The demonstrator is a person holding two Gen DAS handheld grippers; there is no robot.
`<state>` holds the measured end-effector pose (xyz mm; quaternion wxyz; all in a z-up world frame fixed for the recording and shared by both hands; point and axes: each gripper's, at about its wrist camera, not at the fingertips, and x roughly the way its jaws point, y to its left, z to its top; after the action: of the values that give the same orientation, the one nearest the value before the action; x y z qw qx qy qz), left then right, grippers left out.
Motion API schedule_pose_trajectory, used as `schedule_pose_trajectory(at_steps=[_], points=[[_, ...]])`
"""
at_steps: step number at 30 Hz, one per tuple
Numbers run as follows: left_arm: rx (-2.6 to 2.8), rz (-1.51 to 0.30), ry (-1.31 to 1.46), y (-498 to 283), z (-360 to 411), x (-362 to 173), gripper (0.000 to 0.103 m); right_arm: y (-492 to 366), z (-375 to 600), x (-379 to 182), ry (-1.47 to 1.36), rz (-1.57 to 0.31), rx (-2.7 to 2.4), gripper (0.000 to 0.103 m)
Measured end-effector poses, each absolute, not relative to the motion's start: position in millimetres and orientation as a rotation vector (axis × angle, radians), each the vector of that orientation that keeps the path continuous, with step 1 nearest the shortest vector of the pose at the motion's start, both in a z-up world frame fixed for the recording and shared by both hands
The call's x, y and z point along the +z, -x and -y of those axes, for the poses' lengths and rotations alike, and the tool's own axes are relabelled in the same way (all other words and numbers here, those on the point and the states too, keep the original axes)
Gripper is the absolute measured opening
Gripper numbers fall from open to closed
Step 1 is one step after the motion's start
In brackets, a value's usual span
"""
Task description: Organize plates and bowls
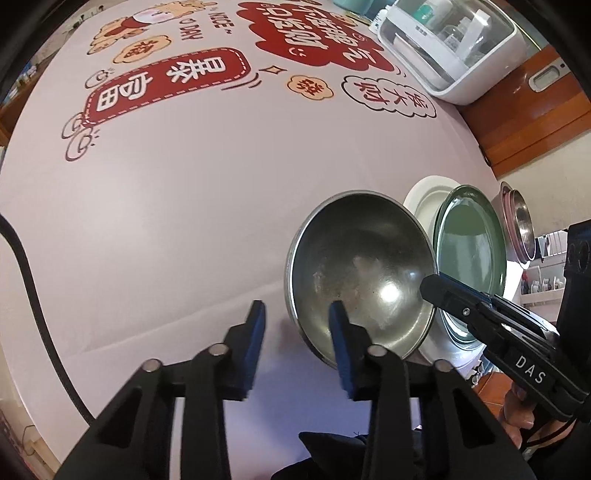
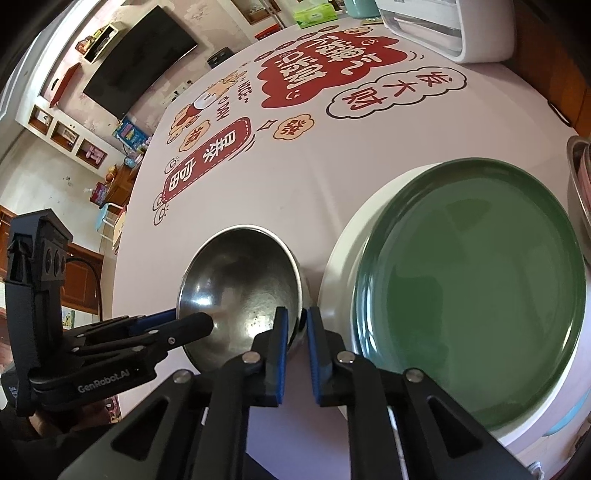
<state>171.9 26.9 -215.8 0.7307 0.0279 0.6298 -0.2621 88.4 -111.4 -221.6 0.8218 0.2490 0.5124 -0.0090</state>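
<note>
A steel bowl (image 1: 362, 266) (image 2: 240, 273) sits near the table's front edge, just left of a green plate (image 1: 469, 251) (image 2: 469, 280) that lies on a white plate (image 1: 421, 199) (image 2: 340, 266). My right gripper (image 2: 297, 328) is shut on the bowl's right rim, one pad inside and one outside; in the left wrist view the right gripper (image 1: 430, 288) shows as a black finger over that rim. My left gripper (image 1: 297, 328) (image 2: 184, 317) straddles the bowl's left rim. Its inner finger is in the bowl, while the outer pad (image 1: 258, 332) stands off the wall, so it is open.
A stack of steel and pink bowls (image 1: 517, 225) (image 2: 580, 173) stands right of the plates. A white lidded appliance (image 1: 450, 48) (image 2: 450, 26) sits at the far right of the printed tablecloth (image 1: 184, 203). A black cable (image 1: 33, 295) runs along the left edge.
</note>
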Motion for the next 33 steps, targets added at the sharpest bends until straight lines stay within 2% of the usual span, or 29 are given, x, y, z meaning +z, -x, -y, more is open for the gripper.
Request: schedule_pose_trajectory(at_steps=[3,4,16,33], points=[[-0.594,-1.397,-0.044,-172,-26,-221,0.017,-87,111,-222,-0.533,-1.085,-0.024,0.01],[-0.596,-1.399,-0.039,-172,-26,-221,0.016,-87,111,-222,-0.533,-1.084,-0.026,0.01],[-0.583,-1.403,-0.01,-170,-29,-224,0.015,-84,111,-217,-0.524,-1.06,-0.005,0.009],[-0.569,-1.291,0.045,-147,-32,-192,0.015,-63,119,-192,-0.495,-0.95,0.05,0.009]])
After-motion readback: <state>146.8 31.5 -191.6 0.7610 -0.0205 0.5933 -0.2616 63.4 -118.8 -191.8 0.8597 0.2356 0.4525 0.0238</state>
